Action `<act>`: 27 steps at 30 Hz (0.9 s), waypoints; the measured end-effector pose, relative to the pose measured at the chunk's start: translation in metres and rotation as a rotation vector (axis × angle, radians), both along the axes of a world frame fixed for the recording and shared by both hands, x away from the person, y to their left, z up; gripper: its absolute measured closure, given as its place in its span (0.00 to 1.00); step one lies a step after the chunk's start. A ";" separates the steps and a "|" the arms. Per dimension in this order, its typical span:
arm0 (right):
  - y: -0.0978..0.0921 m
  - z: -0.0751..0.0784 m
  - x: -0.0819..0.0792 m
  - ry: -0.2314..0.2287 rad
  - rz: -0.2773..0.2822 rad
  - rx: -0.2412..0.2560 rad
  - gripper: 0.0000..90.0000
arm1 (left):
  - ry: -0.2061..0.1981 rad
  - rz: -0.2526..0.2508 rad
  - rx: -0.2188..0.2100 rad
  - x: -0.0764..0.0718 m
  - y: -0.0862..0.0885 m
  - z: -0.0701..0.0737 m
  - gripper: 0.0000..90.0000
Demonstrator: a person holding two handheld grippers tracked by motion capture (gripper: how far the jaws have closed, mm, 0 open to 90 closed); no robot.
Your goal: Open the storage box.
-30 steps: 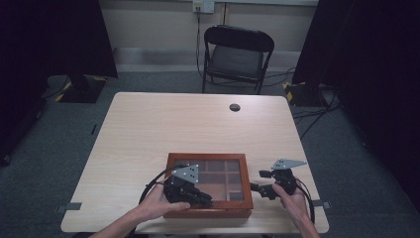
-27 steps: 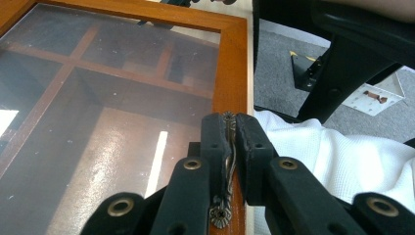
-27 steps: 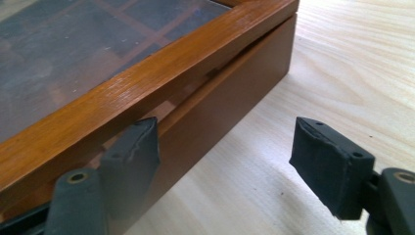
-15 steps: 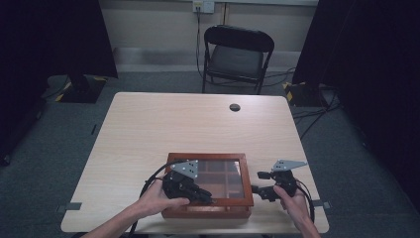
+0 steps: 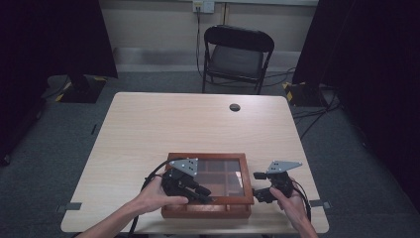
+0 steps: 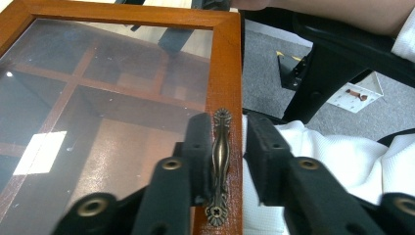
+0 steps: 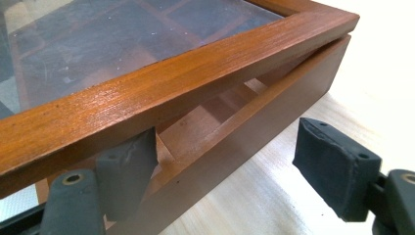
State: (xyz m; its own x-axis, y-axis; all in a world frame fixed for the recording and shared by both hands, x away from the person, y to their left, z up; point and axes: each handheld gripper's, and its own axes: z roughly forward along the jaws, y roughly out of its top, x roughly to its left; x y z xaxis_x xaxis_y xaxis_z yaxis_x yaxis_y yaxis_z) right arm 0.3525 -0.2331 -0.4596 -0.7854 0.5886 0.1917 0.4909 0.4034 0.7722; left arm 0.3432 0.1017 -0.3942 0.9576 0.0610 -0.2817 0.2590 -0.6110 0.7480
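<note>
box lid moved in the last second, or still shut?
Yes. The glass lid has lifted: against the box base, its front edge stands higher, and the right gripper view shows a gap. The left gripper straddles the brass handle.

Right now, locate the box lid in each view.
High view: lid at the table's near edge, between both grippers.
Left gripper view: glass lid at left, its brass handle between the jaws.
Right gripper view: raised lid across the top.
Shared landmark: the glass pane.
</note>
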 end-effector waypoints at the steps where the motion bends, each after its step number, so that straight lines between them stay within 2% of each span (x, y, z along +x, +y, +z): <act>1: 0.000 0.001 0.000 -0.010 -0.005 -0.001 0.26 | 0.002 0.009 -0.007 0.000 0.001 0.000 0.73; 4: -0.001 0.004 0.001 -0.017 -0.011 0.024 0.26 | -0.003 0.069 -0.040 0.004 0.013 0.004 0.65; 5: -0.001 0.004 0.001 -0.017 -0.011 0.024 0.26 | -0.003 0.069 -0.040 0.004 0.013 0.004 0.62; 6: -0.001 0.006 0.001 -0.027 -0.014 0.023 0.27 | -0.025 0.106 -0.060 0.004 0.019 0.008 0.60; 8: -0.001 0.007 0.001 -0.028 -0.017 0.033 0.27 | -0.031 0.123 -0.069 0.004 0.022 0.011 0.57; 10: -0.001 0.008 0.001 -0.033 -0.021 0.044 0.26 | -0.047 0.133 -0.081 0.005 0.027 0.015 0.54; 12: -0.001 0.011 0.002 -0.041 -0.028 0.055 0.26 | -0.045 0.132 -0.093 0.005 0.032 0.017 0.53; 14: -0.001 0.014 0.005 -0.055 -0.032 0.051 0.24 | -0.054 0.137 -0.097 0.006 0.037 0.018 0.48; 19: -0.001 0.019 0.006 -0.067 -0.039 0.060 0.24 | -0.064 0.139 -0.105 0.006 0.042 0.021 0.45; 21: -0.001 0.021 0.007 -0.073 -0.046 0.064 0.24 | -0.088 0.156 -0.102 0.007 0.046 0.023 0.40; 22: -0.001 0.021 0.007 -0.073 -0.046 0.064 0.24 | -0.088 0.156 -0.102 0.007 0.046 0.023 0.39; 25: 0.001 0.024 0.008 -0.085 -0.078 0.057 0.24 | -0.094 0.153 -0.117 0.008 0.048 0.023 0.38; 27: 0.002 0.027 0.010 -0.096 -0.088 0.054 0.24 | -0.100 0.154 -0.111 0.007 0.049 0.024 0.36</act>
State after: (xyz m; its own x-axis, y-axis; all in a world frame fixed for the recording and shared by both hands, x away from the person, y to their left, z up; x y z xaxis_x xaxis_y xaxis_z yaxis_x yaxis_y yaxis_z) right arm 0.3622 -0.2312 -0.4330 -0.7476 0.6466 0.1516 0.4451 0.3184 0.8370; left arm 0.3506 0.1504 -0.3704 0.9629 0.1826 -0.1989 0.2640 -0.4826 0.8351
